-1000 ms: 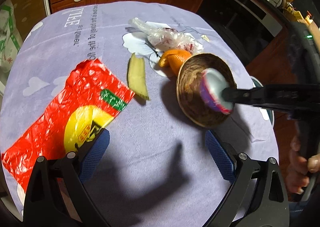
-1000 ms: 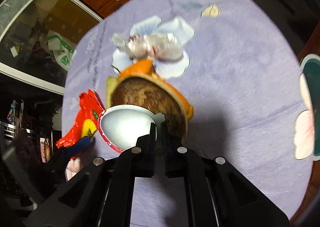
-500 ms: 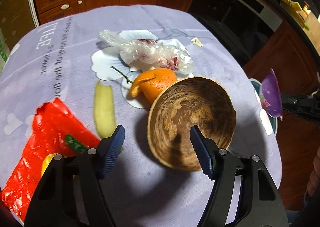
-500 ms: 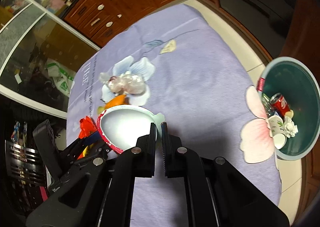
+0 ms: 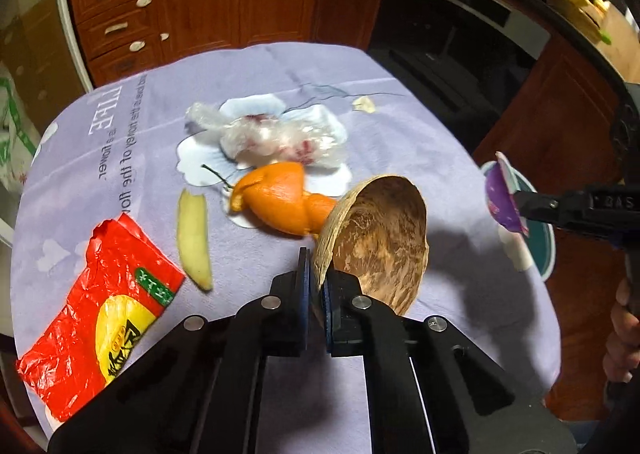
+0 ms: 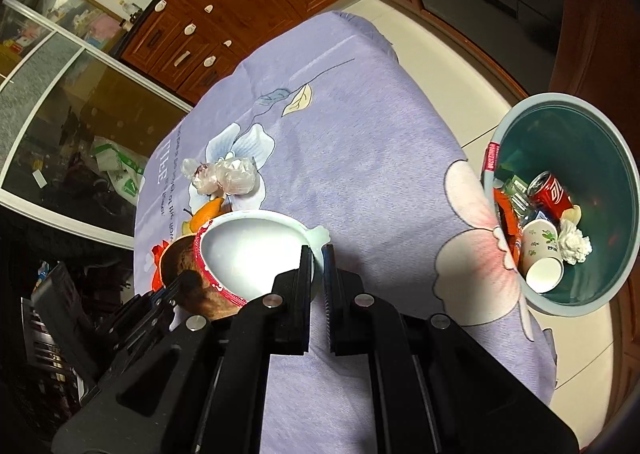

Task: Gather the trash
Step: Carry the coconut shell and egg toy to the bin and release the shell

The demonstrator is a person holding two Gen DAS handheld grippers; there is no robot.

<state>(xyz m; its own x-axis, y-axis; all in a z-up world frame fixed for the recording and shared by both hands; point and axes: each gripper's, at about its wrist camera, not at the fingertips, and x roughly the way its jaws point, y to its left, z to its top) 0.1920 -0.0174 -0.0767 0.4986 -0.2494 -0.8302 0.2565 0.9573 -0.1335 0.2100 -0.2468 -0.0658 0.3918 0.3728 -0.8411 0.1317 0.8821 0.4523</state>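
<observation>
The coconut shell half [image 5: 380,238], flat on the lilac tablecloth [image 5: 280,78] a second ago with the wide-open left gripper [image 5: 314,286] hovering short of it, is now pinched by its near rim between the closed jaws and tipped on edge, its hollow facing right toward the bin [image 6: 600,158]. Its long axis runs from the jaws up and away. It sits just right of the orange peel [image 5: 280,198], so one more piece of trash is secured for carrying. The right gripper [image 6: 318,266], clamped on the tab of the white plastic cup [image 6: 252,250], has swung from above the shell toward the bin beyond the table's right edge. From the peel, the clear bag [image 5: 276,138] lies behind, the pale peel strip [image 5: 194,238] left, and the red wrapper [image 5: 100,314] farther left.
</observation>
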